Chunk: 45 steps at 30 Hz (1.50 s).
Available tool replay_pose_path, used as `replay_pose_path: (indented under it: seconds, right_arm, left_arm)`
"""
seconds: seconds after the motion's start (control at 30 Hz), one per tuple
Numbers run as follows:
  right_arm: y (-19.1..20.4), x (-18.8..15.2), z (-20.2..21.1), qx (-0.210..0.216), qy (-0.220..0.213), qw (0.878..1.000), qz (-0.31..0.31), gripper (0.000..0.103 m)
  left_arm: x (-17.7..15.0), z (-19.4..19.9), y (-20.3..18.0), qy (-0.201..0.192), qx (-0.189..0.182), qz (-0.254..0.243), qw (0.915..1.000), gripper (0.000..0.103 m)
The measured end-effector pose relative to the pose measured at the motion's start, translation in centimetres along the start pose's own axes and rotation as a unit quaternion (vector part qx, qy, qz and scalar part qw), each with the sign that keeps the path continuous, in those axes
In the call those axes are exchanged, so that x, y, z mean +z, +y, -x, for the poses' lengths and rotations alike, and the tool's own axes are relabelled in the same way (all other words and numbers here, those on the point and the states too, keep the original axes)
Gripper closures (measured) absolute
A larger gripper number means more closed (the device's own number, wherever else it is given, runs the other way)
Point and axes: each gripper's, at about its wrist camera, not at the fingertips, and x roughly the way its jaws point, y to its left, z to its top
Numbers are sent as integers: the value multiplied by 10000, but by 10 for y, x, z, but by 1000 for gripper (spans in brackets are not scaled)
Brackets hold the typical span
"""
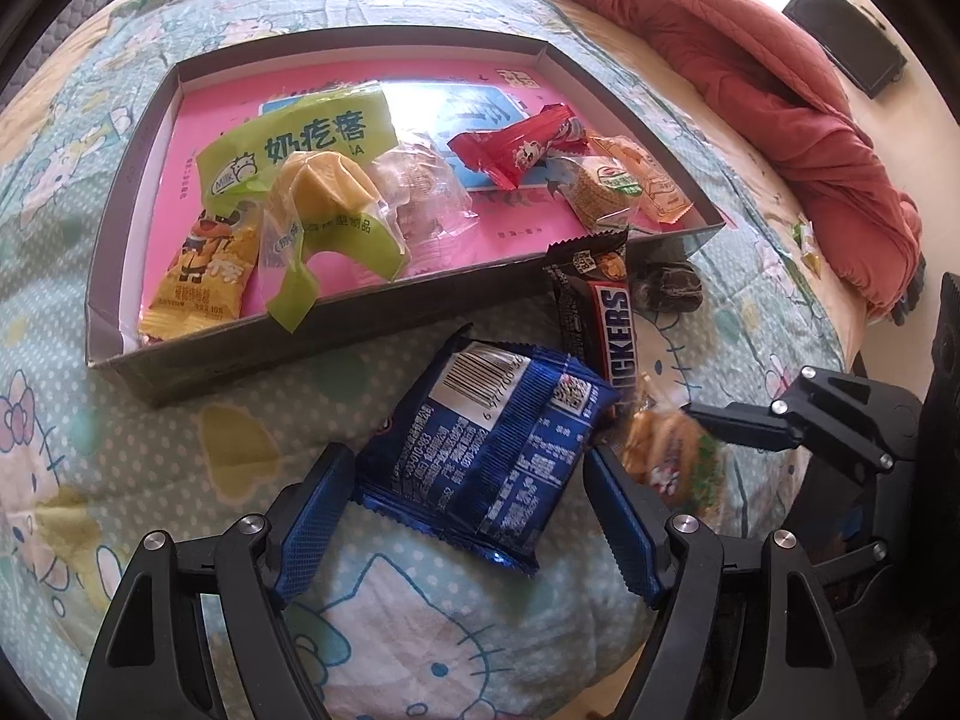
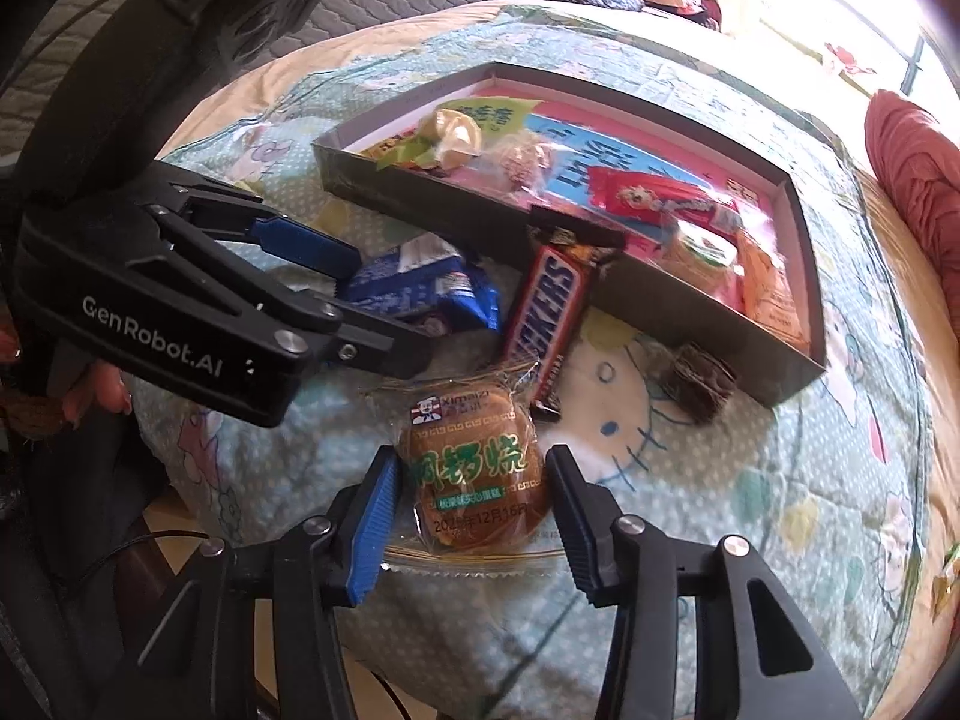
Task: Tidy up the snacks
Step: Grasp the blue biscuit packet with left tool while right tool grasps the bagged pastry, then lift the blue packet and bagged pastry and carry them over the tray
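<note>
Inside the shallow grey box filling the upper middle of the left wrist view, about half of the snacks are already lying sorted: a green milk-curd packet, a yellow packet, a clear-wrapped biscuit, a red candy, a round wafer and an orange packet are sitting on its pink floor. Outside it, four items are waiting on the Hello Kitty bedspread: a blue foil packet, a Snickers bar leaning with its top end against the box's near wall, a small dark chocolate piece just beside that wall, and a round brown cake in clear wrap. Judging by this, the job is roughly halfway through.

At the lower centre of the left wrist view, the left tongs are standing apart, straddling the blue foil packet, with the pads just beside its edges; whether they are touching it cannot be told. They are pointing forward and down toward the box.

At the bottom centre of the right wrist view, the right tongs are likewise spread, bracketing the round brown cake without clamping it, and they are angling down at the bed. A person's hand is gripping the left tool at the left edge of that view. A red blanket is lying bunched at the upper right.
</note>
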Motion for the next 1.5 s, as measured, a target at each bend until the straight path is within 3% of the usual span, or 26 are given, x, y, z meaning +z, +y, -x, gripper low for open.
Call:
replay_pose_path:
  seconds: [0.53,0.67,0.93,1.1,1.5]
  right_arm:
    - [-12,6,-17,13,141,9996,-252,52]
    - [-10,8,-16,-26,111,9997,-227,54]
    - [-16,4,-3,10,-63,9988,-479,55]
    - [-25,6,9,184,-356,9967,-700,55]
    - [-39,12,26,472,-825,9895,-1091,55]
  left_arm:
    - [6,-18,-11,-151,232,-492,9984,22]
    - [5,-18,-12,-194,314,-424,9984,23]
    - [4,-8,-10,-229,306,-339,9987,44]
    - [2,1,-12,-266,140,-247,9992,45]
    - [-8,57,1,-829,262,247,9959,46]
